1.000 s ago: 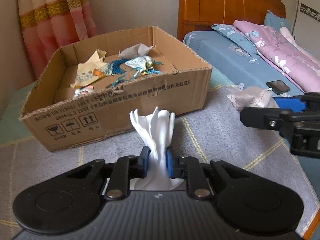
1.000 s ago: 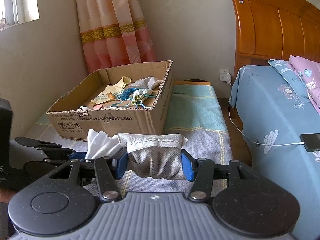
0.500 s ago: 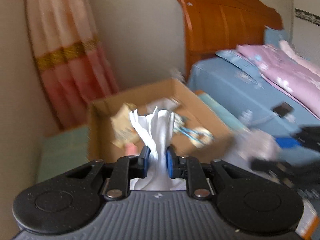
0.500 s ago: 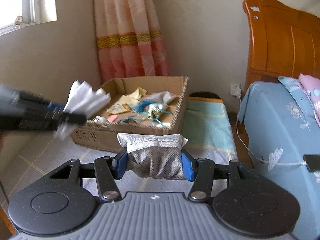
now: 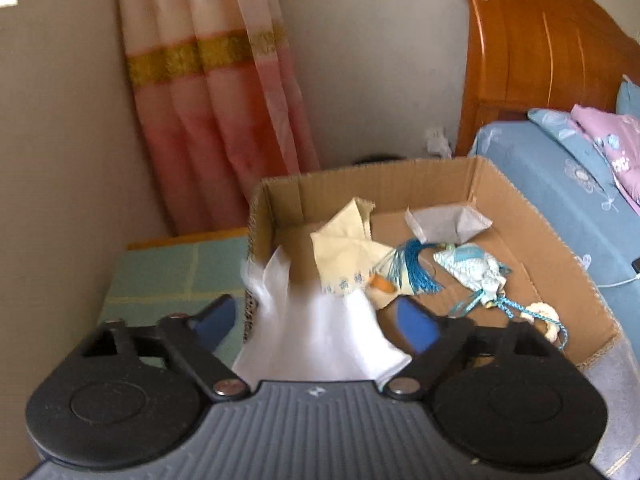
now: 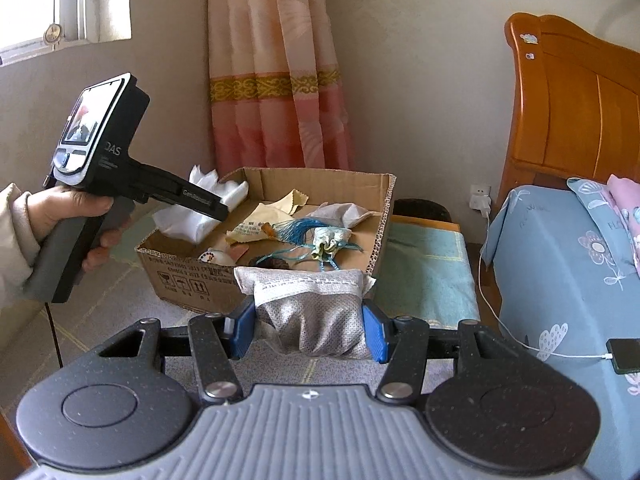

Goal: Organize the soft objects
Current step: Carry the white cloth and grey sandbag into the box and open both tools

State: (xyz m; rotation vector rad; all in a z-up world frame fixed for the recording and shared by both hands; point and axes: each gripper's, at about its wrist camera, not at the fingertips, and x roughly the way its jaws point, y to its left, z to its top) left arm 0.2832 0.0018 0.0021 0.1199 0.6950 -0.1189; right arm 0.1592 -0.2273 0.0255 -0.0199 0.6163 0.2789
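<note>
left wrist view: the left gripper has its blue pads spread wide, jaws just opened, and the crumpled white cloth lies loose between them, touching neither as far as the blur allows. it hangs over the near left corner of the open brown cardboard box, so it should drop straight down inside. already inside the box are a pale yellow cloth, a blue tassel and a folded grey pouch.

right wrist view: the right gripper is clamped on a grey mesh fabric pouch, long axis across the jaws, just short of the box's near wall. only here is the person's hand visible, holding the left tool at the box's left edge, nearer than the right.
</note>
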